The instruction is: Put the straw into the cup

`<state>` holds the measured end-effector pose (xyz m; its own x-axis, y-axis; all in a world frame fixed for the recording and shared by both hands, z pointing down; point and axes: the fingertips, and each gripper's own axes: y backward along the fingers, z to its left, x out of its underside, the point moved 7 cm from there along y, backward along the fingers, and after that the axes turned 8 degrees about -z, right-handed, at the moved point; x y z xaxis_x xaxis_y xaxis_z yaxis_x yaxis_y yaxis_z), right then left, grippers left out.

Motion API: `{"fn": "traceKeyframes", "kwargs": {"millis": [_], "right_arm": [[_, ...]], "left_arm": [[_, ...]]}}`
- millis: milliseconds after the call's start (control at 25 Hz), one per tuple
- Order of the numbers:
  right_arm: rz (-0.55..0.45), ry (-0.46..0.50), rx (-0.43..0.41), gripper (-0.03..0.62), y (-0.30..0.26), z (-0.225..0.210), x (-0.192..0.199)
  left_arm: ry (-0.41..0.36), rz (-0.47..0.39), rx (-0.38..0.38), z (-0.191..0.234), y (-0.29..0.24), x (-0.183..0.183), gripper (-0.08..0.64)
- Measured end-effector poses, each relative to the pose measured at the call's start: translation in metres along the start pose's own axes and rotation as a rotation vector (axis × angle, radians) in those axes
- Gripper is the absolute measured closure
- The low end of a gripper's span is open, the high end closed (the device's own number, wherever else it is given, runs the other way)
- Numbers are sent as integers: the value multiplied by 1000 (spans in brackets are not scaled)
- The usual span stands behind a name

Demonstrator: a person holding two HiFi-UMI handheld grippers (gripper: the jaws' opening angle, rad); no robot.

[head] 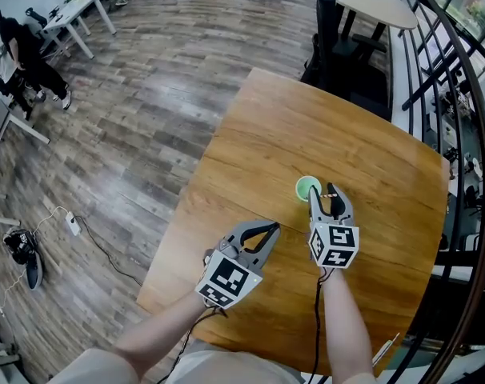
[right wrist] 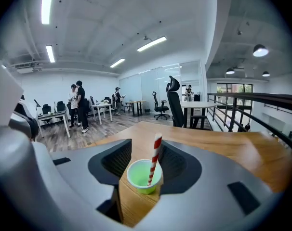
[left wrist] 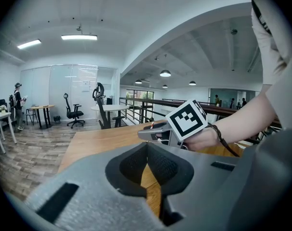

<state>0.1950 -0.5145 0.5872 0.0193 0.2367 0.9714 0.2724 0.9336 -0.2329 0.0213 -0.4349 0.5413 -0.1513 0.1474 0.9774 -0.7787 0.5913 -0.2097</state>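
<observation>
A small green cup (right wrist: 144, 176) stands on the wooden table (head: 306, 118), with a red-and-white striped straw (right wrist: 154, 159) leaning inside it. In the right gripper view the cup and straw sit between the spread jaws of my right gripper (right wrist: 147, 151), which is open, and neither pad touches the straw. From the head view the right gripper (head: 322, 189) is just to the right of the cup (head: 306, 187). My left gripper (head: 272, 230) hovers lower left over the table, shut, with nothing between its pads (left wrist: 158, 163). The left gripper view shows the right gripper (left wrist: 153, 131) from the side.
A black railing (head: 446, 94) runs past the table's right side. A round table and an office chair (head: 338, 22) stand behind the table. Wooden floor lies to the left, with a white cable and plug (head: 70, 224), shoes (head: 22, 250), desks and people far off.
</observation>
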Motion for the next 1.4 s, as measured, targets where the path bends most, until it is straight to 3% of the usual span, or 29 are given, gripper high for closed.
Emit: {"fn": "traceKeyframes", "kwargs": {"millis": [320, 520, 800, 1200, 1400], "right_arm": [[-117, 16, 16, 430, 24, 3, -58], [-198, 35, 13, 434, 56, 12, -101], [-326, 68, 4, 518, 124, 31, -158], [-433, 108, -33, 537, 231, 71, -204], [-457, 83, -42, 546, 285, 86, -209]], "left_arm": [[-3, -47, -11, -2, 10, -27, 545], [116, -97, -10, -2, 25, -50, 546], [34, -166, -40, -10, 60, -97, 546], [-59, -259, -41, -50, 125, -156, 545], [-47, -310, -43, -79, 159, -176, 546]]}}
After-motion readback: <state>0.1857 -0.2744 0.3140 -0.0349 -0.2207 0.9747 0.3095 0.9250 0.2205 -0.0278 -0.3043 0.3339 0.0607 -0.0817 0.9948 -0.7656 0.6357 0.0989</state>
